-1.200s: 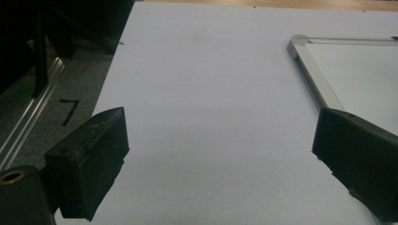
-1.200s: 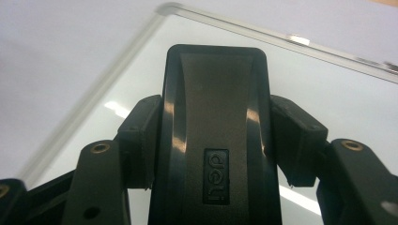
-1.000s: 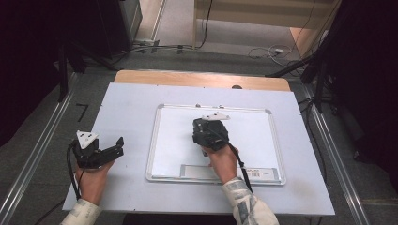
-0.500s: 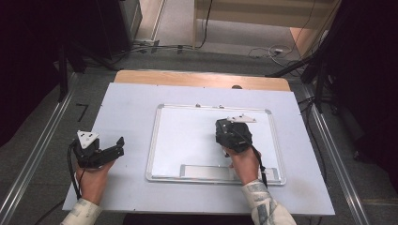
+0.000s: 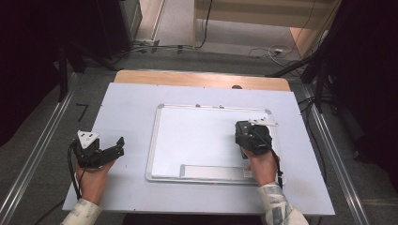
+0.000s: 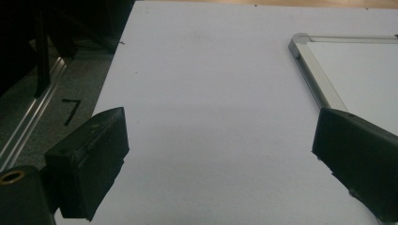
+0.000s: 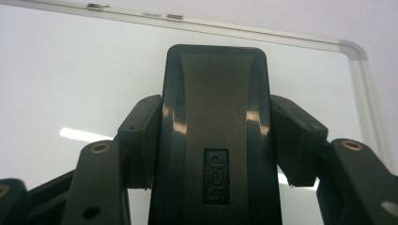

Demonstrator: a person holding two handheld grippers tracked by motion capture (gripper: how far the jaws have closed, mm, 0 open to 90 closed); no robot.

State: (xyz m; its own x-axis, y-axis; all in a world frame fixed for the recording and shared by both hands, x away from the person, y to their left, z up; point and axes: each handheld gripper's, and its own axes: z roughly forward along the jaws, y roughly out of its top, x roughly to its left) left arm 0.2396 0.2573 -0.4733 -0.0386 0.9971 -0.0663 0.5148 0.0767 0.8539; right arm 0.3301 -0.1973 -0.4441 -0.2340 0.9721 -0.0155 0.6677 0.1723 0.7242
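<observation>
A white whiteboard [image 5: 197, 140] with a silver frame lies flat on the pale table [image 5: 126, 103]. My right gripper [image 5: 246, 133] is over the board's right part, close to its right frame, held by a hand. It is shut on a black board eraser [image 7: 216, 108], whose two sides the pads [image 7: 141, 136] press; the eraser's face is down on the white surface [image 7: 70, 70]. My left gripper [image 5: 115, 149] rests left of the board on the table, jaws wide open with nothing between them [image 6: 220, 140]. The board's near left corner [image 6: 305, 51] lies just ahead of it.
A wooden strip [image 5: 197, 78] edges the table's far side. Metal rails [image 5: 42, 150] run along the floor on both sides, with cables and dark stands behind. A long label strip [image 5: 211, 171] sits along the board's near edge.
My right gripper has slid the eraser to the right across the board, from its middle to near its right frame. The left gripper has stayed put.
</observation>
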